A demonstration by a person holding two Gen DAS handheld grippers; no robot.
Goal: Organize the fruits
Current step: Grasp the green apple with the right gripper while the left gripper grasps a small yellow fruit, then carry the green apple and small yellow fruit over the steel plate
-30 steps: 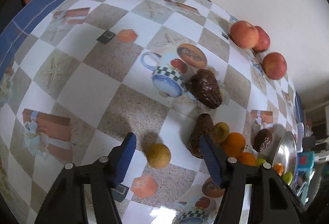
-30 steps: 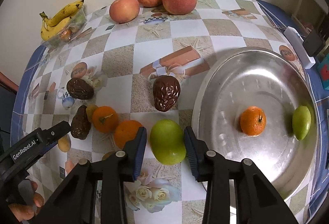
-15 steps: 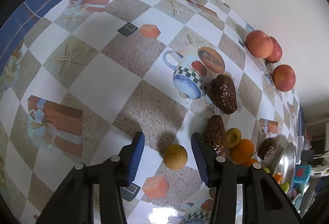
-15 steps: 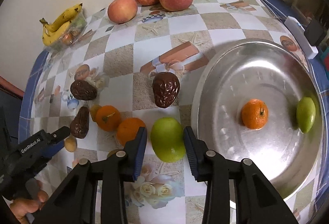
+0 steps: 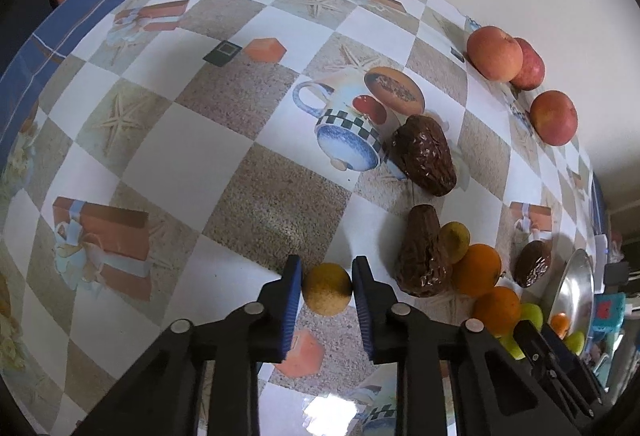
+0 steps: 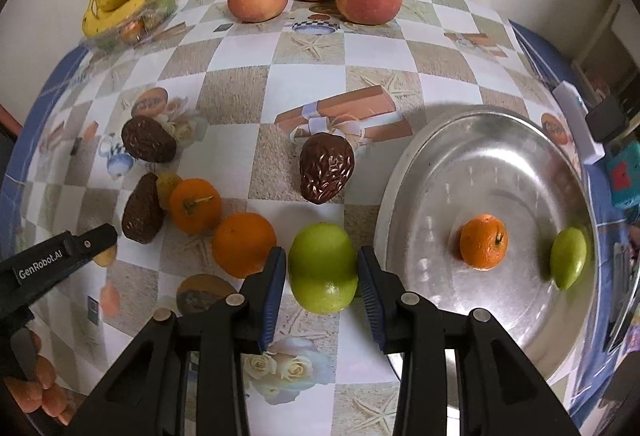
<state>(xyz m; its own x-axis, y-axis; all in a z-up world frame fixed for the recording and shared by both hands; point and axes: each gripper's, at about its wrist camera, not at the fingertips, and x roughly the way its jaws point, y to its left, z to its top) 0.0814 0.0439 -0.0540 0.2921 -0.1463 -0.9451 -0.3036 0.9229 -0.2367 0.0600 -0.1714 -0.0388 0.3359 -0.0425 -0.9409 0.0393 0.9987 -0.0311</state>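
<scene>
Now that the left gripper (image 5: pixel 327 288) has been closed from wide onto the small yellow fruit (image 5: pixel 327 288) on the tablecloth (image 5: pixel 192 139), and the green apple (image 6: pixel 322 268) beside the metal tray (image 6: pixel 496 159) is clamped by the right gripper (image 6: pixel 322 272), both can be lifted.

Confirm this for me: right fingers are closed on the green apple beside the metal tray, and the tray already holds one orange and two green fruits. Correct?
Not quite. The metal tray holds one orange and only one green fruit, as the right wrist view shows. The rest stands: the right gripper is closed on the green apple beside the tray.
</scene>
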